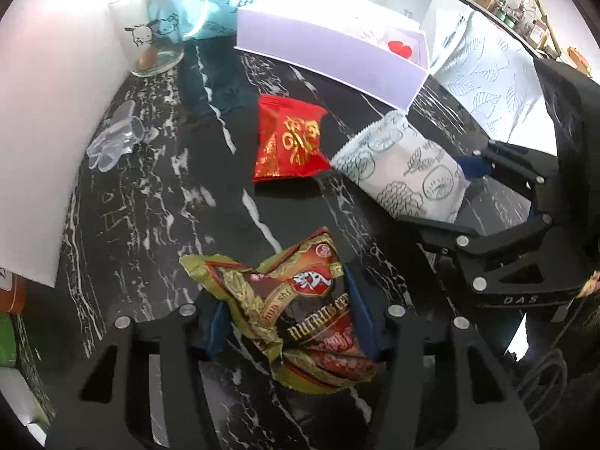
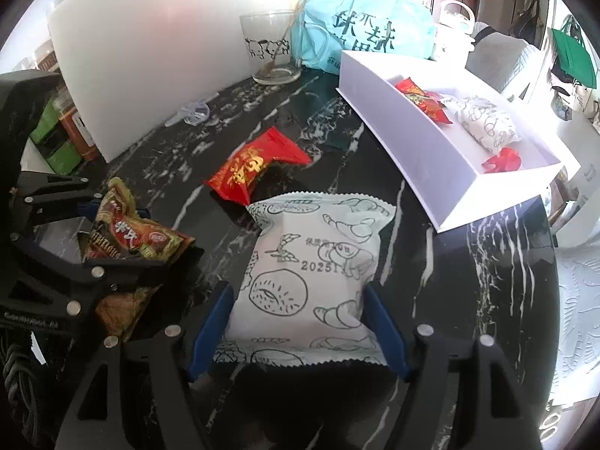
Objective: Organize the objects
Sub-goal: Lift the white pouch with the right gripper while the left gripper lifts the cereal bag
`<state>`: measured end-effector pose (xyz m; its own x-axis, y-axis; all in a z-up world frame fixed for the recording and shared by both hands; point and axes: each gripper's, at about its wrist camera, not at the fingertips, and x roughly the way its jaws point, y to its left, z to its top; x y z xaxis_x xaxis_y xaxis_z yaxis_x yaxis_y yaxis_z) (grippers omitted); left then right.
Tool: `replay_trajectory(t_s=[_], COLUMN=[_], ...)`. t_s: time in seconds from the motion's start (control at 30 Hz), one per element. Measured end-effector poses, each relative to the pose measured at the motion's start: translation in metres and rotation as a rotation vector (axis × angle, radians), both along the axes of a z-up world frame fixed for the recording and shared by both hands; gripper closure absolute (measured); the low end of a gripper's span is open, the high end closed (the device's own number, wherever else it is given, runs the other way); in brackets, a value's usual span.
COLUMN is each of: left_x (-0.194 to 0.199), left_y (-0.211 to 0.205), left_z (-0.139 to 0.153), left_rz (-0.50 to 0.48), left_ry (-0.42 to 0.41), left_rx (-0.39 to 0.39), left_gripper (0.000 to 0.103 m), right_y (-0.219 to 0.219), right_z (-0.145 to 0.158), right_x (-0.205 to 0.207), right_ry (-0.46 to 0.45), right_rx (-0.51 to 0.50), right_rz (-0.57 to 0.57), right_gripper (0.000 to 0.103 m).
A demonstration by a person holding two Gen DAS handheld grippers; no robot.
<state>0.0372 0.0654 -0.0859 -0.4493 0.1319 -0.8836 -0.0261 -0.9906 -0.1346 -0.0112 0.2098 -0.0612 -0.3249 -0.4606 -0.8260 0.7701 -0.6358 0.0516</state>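
The left tongs (image 1: 288, 322) are clenched on a crumpled brown-and-gold snack packet (image 1: 300, 311), their blue pads pressing its sides while it lies on the dark marbled surface (image 1: 150, 206). The right tongs (image 2: 296, 330) grasp a white pastry packet with line drawings (image 2: 311, 273), blue pads against both of its long edges, the packet also resting on the surface. Both grips look taken near the packets' near ends, so to do the lift well each hand should probably rise straight and slowly, keeping the squeeze light enough not to crush what is inside yet firm enough that the slick wrapper does not slide out; the far ends will likely droop and should clear the box wall before lowering. Between and beyond the two packets lies a red packet with gold lettering (image 2: 258, 165), untouched, just beside the white one's far corner. Farther out to the right stands the open white box (image 2: 442, 187), the likely destination; it already holds red wrapped sweets (image 2: 423, 103), another white printed packet (image 2: 487, 123) and a crumpled red piece (image 2: 502, 159), with free room at its near end. Behind stand a glass jar (image 2: 272, 48) holding a spoon, a teal bag (image 2: 367, 33) and a small clear plastic item (image 2: 195, 112) by the white wall.
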Motion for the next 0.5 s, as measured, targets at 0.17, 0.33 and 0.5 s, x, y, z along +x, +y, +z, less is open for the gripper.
replay_trajectory(t_s=[0.17,0.33,0.5], left_x=[0.002,0.001,-0.001], left_y=[-0.009,-0.022,-0.028], left_z=[0.009,0.013,0.028], left_rz=[0.048,0.083,0.091], left_ry=[0.022,0.024,0.044], left_rx=[-0.018,-0.018,-0.011], left_gripper=[0.054,0.054,0.054], right_y=[-0.001,-0.004,-0.008], right_z=[0.002,0.012,0.031], right_x=[0.002,0.009,0.017], right_ry=[-0.014,0.011,0.025], right_rx=[-0.082,-0.1,-0.124], right_rz=[-0.003,0.023,0.051], right_gripper=[0.044,0.047,0.047])
